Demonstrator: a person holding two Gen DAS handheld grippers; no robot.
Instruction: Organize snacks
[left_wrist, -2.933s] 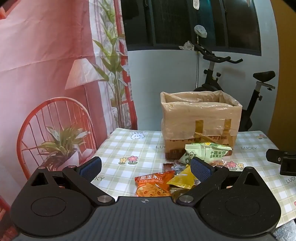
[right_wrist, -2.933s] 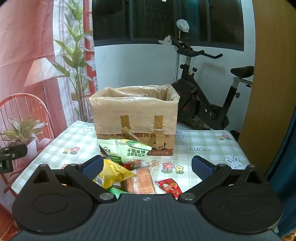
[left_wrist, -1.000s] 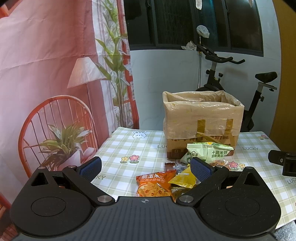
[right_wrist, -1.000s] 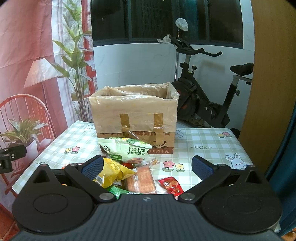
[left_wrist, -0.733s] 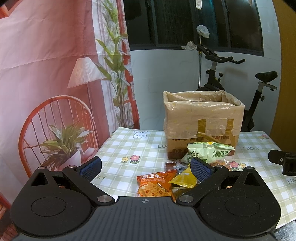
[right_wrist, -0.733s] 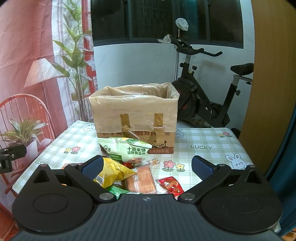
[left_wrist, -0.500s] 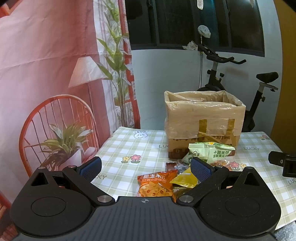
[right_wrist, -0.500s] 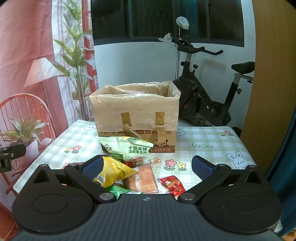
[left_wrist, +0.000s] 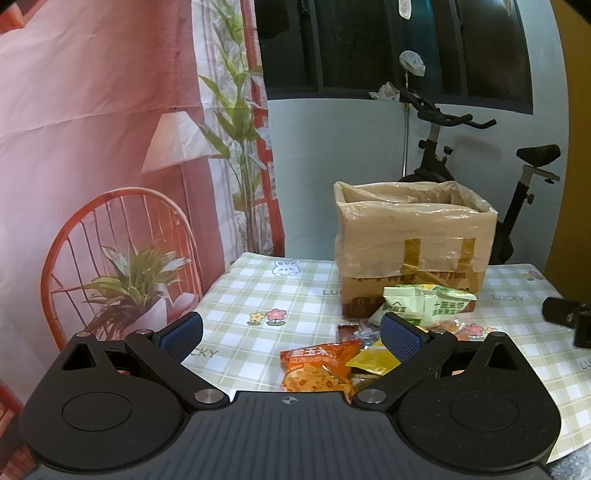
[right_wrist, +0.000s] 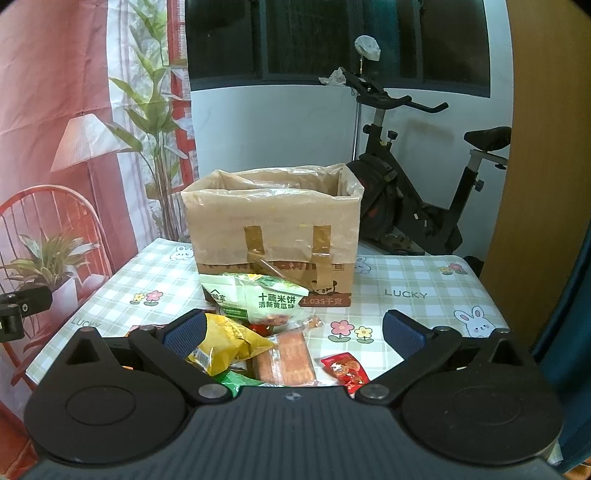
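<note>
Both grippers, left gripper (left_wrist: 291, 330) and right gripper (right_wrist: 293, 330), are hovering with jaws wide, empty. Yellow snack bag (right_wrist: 231, 341) just ahead of the right jaws: light, crinkly, slippery; pinching its sealed edge looks best.

Plastic-lined cardboard box (right_wrist: 271, 225) sits upright and open on the checked cloth, tape strips down its front. The snack pile lies right in front — pale green rice-cracker bag (right_wrist: 255, 297) leaning on the box, crumpled yellow packet (right_wrist: 229, 341), orange corn-chip bag (left_wrist: 317, 365), flat reddish-brown wafer pack (right_wrist: 282, 358), small red sachet (right_wrist: 345, 371) off to the right.
</note>
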